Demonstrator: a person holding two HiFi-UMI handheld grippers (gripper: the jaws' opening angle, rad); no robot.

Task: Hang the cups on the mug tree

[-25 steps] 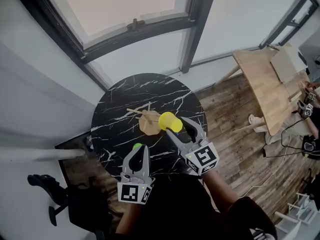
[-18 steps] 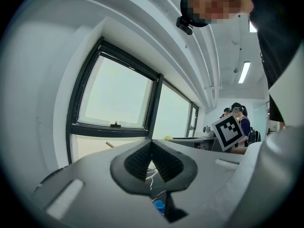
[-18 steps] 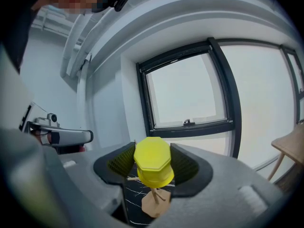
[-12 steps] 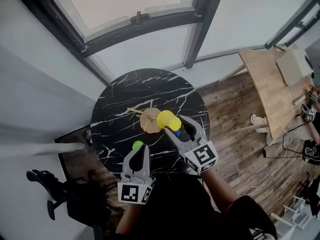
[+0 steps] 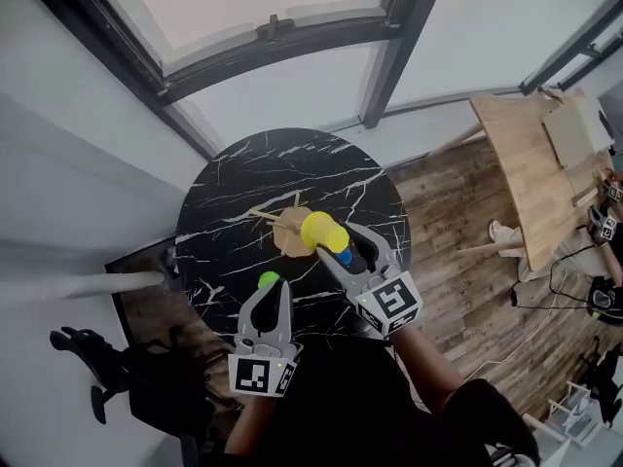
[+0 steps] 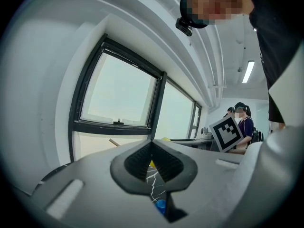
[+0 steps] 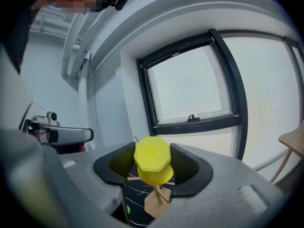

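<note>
A yellow cup (image 5: 324, 232) is held bottom-up between the pads of my right gripper (image 5: 333, 245), just right of the wooden mug tree (image 5: 291, 233) on the round black marble table (image 5: 234, 193). In the right gripper view the yellow cup (image 7: 152, 161) fills the gap of that gripper (image 7: 153, 164), above the tree's base (image 7: 156, 202). Under the cup, on the table, stands a blue cup (image 5: 343, 257). A green cup (image 5: 267, 280) sits at the tips of my left gripper (image 5: 271, 290), which is shut and empty. Its closed jaws (image 6: 153, 159) show a bit of the blue cup (image 6: 160, 206) below.
The table stands against a white wall under a dark-framed window (image 5: 282, 37). A light wooden table (image 5: 531, 163) is at the right over wood flooring, with cables and people's hands nearby. A dark chair base (image 5: 92, 368) lies at lower left.
The yellow cup in my right gripper has shifted slightly left, closer to the mug tree, and the blue cup now shows beneath it. The left gripper has stayed put.
</note>
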